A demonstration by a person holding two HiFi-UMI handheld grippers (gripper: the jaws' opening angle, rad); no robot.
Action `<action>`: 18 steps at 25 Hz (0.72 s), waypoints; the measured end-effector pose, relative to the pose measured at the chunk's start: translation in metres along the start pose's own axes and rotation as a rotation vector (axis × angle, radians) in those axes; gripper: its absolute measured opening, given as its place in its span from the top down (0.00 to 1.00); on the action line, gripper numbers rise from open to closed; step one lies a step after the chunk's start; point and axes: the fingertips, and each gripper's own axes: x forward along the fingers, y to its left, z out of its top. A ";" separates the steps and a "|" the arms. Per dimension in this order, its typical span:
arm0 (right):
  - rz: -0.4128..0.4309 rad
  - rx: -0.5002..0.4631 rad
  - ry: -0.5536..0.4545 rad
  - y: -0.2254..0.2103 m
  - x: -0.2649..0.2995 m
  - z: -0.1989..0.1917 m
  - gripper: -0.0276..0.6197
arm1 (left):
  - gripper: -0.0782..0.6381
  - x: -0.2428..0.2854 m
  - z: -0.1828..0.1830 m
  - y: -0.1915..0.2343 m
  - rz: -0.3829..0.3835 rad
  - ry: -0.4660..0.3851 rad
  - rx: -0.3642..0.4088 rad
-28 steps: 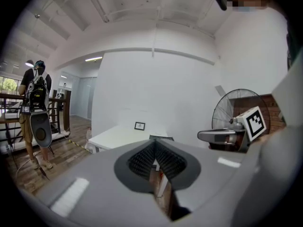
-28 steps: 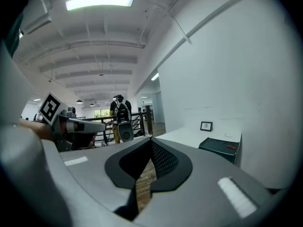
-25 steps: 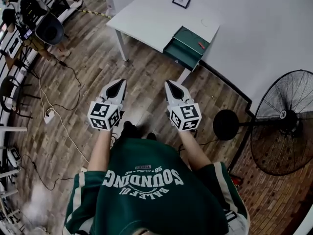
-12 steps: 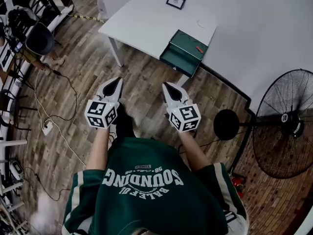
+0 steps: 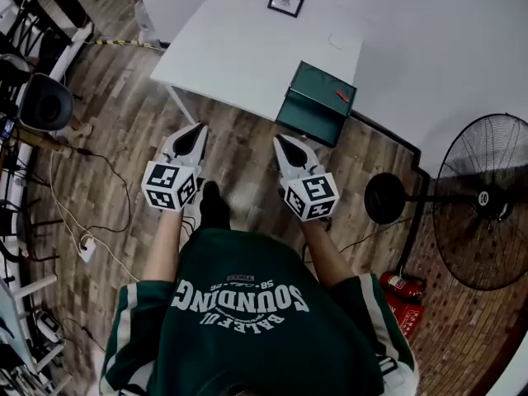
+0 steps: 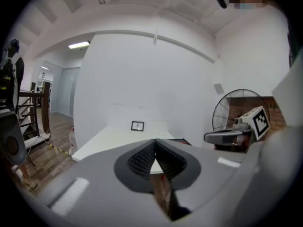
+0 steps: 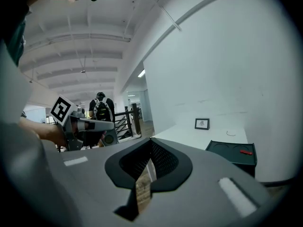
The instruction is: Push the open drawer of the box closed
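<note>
A dark green box (image 5: pixel 320 97) stands at the right front corner of the white table (image 5: pixel 239 48), with a small red item (image 5: pixel 342 96) on its top. Its drawer (image 5: pixel 304 124) sticks out toward me over the table's edge. Both grippers hang in the air short of the table, above the wood floor. My left gripper (image 5: pixel 196 133) is shut and empty, its tips meeting (image 6: pixel 155 142). My right gripper (image 5: pixel 283 141) is also shut and empty (image 7: pixel 151 141), a short way in front of the drawer. The right gripper view shows the box (image 7: pixel 232 152) ahead to the right.
A small picture frame (image 5: pixel 285 2) stands at the table's back. A standing fan (image 5: pixel 483 200) and a red fire extinguisher (image 5: pixel 402 287) are on the right by the brick floor. Chairs (image 5: pixel 45 101) and cables (image 5: pixel 82 221) lie to the left. A person with a backpack (image 7: pixel 100 109) stands far off.
The table and box have come nearer and lower in the head view as I walk toward them. Both grippers stay shut, side by side.
</note>
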 end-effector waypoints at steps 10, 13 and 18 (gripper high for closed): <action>-0.208 0.048 -0.033 -0.016 0.111 0.037 0.95 | 0.82 0.089 0.043 0.105 -0.192 0.032 0.039; -0.270 0.067 -0.054 -0.019 0.130 0.045 0.95 | 0.82 0.107 0.051 0.122 -0.243 0.041 0.053; -0.389 0.092 -0.070 -0.034 0.132 0.044 0.95 | 0.82 0.141 0.050 0.118 -0.354 0.072 0.068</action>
